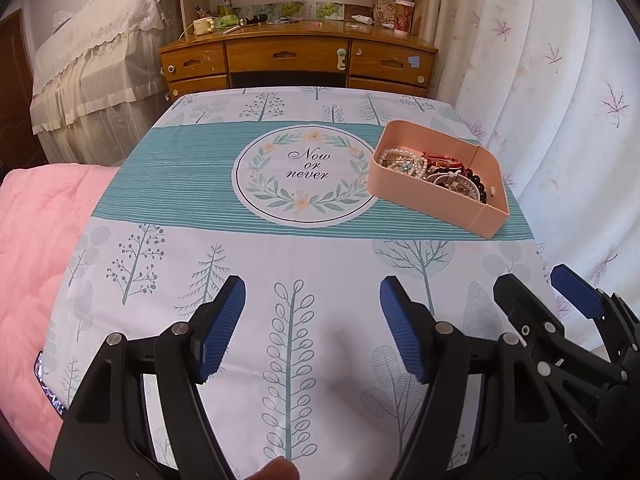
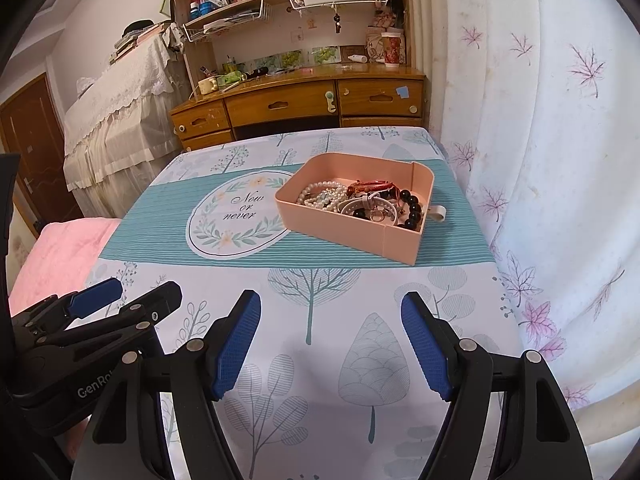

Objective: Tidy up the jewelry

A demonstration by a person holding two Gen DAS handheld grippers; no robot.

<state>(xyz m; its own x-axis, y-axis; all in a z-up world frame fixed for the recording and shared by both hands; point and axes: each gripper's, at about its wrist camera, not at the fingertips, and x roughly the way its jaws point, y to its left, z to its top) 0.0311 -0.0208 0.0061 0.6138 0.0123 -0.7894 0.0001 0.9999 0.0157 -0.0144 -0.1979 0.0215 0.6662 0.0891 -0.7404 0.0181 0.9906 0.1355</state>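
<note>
A pink tray [image 1: 420, 196] [image 2: 340, 232] stands on the right side of the table, on the teal band of the cloth. It holds a pile of jewelry [image 1: 436, 170] [image 2: 360, 200]: white pearl strands, a red bracelet, a black bead bracelet, white bands. My left gripper [image 1: 312, 320] is open and empty, low over the near edge of the table, well short of the tray. My right gripper [image 2: 332, 340] is open and empty, beside the left one, also near the front edge. Each gripper shows in the other's view [image 1: 560, 292] [image 2: 124, 292].
The table carries a tree-print cloth with a round "Now or never" emblem [image 1: 302, 172] [image 2: 240, 216]. A small white piece [image 2: 440, 213] lies right of the tray. A pink quilt [image 1: 36, 264] is at left, a white curtain [image 2: 560, 160] at right, a wooden desk [image 1: 296, 56] behind.
</note>
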